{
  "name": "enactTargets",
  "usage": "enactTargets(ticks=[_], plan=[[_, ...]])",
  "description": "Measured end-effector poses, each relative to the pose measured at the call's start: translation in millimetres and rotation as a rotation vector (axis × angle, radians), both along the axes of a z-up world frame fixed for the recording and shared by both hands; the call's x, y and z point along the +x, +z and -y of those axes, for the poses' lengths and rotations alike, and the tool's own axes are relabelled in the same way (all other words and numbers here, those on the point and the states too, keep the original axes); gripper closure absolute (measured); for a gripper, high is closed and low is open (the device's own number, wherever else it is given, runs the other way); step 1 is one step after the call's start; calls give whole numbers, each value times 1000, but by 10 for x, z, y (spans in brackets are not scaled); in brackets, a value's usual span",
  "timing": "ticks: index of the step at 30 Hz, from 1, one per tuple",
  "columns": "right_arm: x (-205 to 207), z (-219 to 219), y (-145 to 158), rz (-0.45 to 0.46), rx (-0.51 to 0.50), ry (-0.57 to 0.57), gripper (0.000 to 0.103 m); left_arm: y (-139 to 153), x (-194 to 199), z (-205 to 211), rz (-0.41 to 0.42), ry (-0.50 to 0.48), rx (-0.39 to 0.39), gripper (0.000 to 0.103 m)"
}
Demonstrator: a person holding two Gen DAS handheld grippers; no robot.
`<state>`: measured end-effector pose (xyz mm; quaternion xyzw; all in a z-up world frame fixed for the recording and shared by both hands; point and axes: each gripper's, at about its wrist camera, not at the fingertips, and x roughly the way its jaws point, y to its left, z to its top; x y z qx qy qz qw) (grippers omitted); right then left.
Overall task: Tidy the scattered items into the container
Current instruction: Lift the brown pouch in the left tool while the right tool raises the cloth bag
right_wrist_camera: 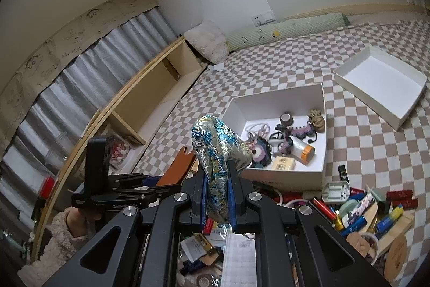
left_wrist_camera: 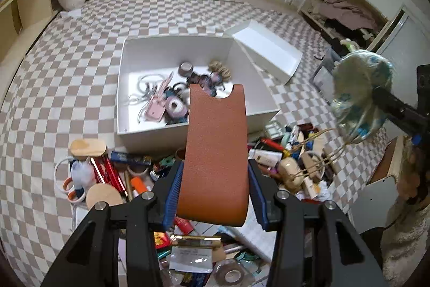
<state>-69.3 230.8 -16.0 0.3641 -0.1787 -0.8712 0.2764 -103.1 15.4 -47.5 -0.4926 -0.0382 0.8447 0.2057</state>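
From the left wrist, the left tool (left_wrist_camera: 215, 179) pinches a rust-brown leather sleeve (left_wrist_camera: 216, 152) between its blue pads, held above the clutter pile (left_wrist_camera: 129, 174) on the checkered bed (left_wrist_camera: 80, 58). Beyond it sits the white box (left_wrist_camera: 150, 50), already holding hair ties and small bits, its lid (left_wrist_camera: 266, 50) propped against one side.

From the right wrist, the right tool (right_wrist_camera: 218, 192) is pressed tight on a blue-and-gold brocade pouch (right_wrist_camera: 215, 149), lifted near the box's corner. More scattered items (right_wrist_camera: 362, 209) lie on the bed just beside the box.
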Motion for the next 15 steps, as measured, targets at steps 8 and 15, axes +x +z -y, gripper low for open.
enactTargets(ticks=[8, 15], plan=[[-66, 125, 146, -42, -5, 14, 89, 210, -54, -113, -46, -3, 28, 57], [-156, 194, 349, -96, -27, 10, 89, 436, -145, -166, -95, 7, 45, 57]])
